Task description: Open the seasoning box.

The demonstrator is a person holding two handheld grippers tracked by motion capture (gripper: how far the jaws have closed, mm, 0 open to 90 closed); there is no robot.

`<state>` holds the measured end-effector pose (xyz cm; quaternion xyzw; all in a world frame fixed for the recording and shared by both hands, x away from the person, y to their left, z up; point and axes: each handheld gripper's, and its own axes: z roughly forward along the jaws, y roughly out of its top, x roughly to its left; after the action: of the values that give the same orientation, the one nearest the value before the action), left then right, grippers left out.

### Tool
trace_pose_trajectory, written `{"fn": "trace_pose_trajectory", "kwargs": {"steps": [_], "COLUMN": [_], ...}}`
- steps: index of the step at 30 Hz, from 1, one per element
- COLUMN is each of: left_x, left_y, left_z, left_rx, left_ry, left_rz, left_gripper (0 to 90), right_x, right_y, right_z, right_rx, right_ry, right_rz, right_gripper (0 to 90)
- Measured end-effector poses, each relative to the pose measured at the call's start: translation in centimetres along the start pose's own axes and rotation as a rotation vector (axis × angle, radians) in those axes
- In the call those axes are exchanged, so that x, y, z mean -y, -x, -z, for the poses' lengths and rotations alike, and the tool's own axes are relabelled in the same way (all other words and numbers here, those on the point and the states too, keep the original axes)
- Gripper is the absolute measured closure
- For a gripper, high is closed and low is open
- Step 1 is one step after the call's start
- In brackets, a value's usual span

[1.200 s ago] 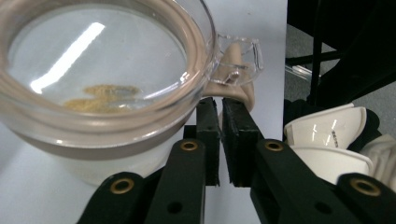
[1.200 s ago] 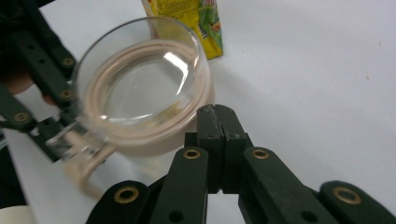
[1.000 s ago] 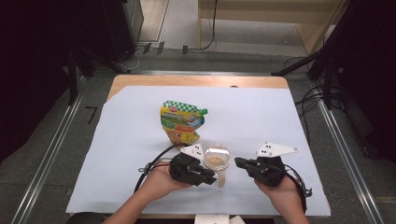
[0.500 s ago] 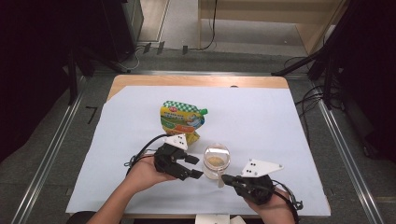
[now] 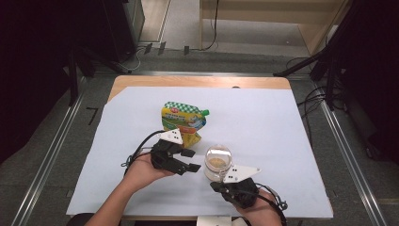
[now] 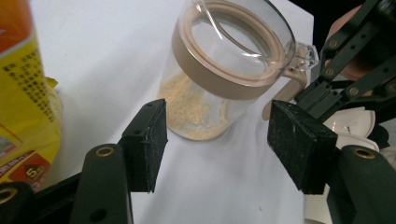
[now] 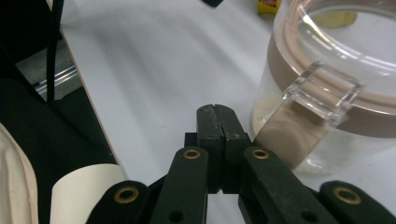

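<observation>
Two grippers flank the jar (image 5: pixel 218 162). Left gripper (image 5: pixel 190 160), at its nine o'clock, has just been opening, jaws wide and empty. Right gripper (image 7: pixel 218 122), at six o'clock, is pressed closed on nothing.

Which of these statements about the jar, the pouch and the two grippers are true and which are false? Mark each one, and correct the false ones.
1. The jar holds some pale powder at its bottom. True.
2. The left gripper is clamped on the jar. False: its jaws stand apart with nothing between the pads, having just been opening, and the jar stands beyond them.
3. The right gripper has its jaws pressed together. True.
4. The pouch stands on the jar's lid. False: it lies on the white sheet, beyond the jar.
5. The jar has a beige band around its top. True.
</observation>
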<state>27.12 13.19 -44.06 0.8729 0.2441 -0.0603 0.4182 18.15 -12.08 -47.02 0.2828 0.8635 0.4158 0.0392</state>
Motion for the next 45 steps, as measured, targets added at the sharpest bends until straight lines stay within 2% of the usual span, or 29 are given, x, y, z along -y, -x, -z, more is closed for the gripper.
{"fn": "trace_pose_trajectory", "kwargs": {"steps": [3,8,14,19,25,27,29,30,35,39,42,45], "left_x": [0.1,0.1,0.2,0.3,0.3,0.3,0.2,0.2,0.2,0.1,-0.2,-0.7], "left_y": [-0.1,-0.3,-0.2,-0.3,-0.3,-0.3,-0.5,-0.5,-0.4,0.0,0.2,0.5], "left_z": [0.2,0.6,0.5,0.4,0.2,0.3,0.4,0.5,0.2,-0.1,-0.6,-1.0], "left_rx": [-0.001,-0.007,-0.009,-0.008,-0.007,-0.007,0.022,0.025,0.01,-0.009,0.018,0.023], "left_ry": [-0.001,0.012,0.005,-0.004,-0.016,-0.014,-0.001,0.0,0.003,0.025,0.013,-0.011], "left_rz": [0.003,0.008,0.002,-0.003,-0.005,0.007,0.036,0.038,0.014,-0.037,-0.03,-0.058], "left_gripper": [38.6,38.6,38.6,39.0,39.1,39.0,40.0,40.2,41.9,40.5,39.8,37.1], "right_x": [0.0,0.1,0.3,0.6,1.0,1.2,1.4,1.4,1.8,1.7,1.4,1.1], "right_y": [-0.1,0.1,1.0,2.6,4.6,5.3,5.8,6.2,8.0,9.1,10.2,10.7], "right_z": [-0.2,-0.2,0.7,1.9,3.2,3.6,4.0,4.2,4.7,4.7,4.4,4.0], "right_rx": [0.009,0.011,0.042,0.06,0.067,0.073,0.093,0.103,0.137,0.16,0.154,0.16], "right_ry": [-0.008,-0.02,-0.012,-0.012,-0.049,-0.052,-0.052,-0.049,-0.047,-0.043,-0.03,-0.023], "right_rz": [0.016,0.016,-0.019,-0.038,-0.072,-0.076,-0.082,-0.089,-0.125,-0.144,-0.17,-0.162], "right_gripper": [90.0,90.0,90.0,90.0,90.0,90.0,90.0,90.0,90.0,90.0,90.0,90.0]}}
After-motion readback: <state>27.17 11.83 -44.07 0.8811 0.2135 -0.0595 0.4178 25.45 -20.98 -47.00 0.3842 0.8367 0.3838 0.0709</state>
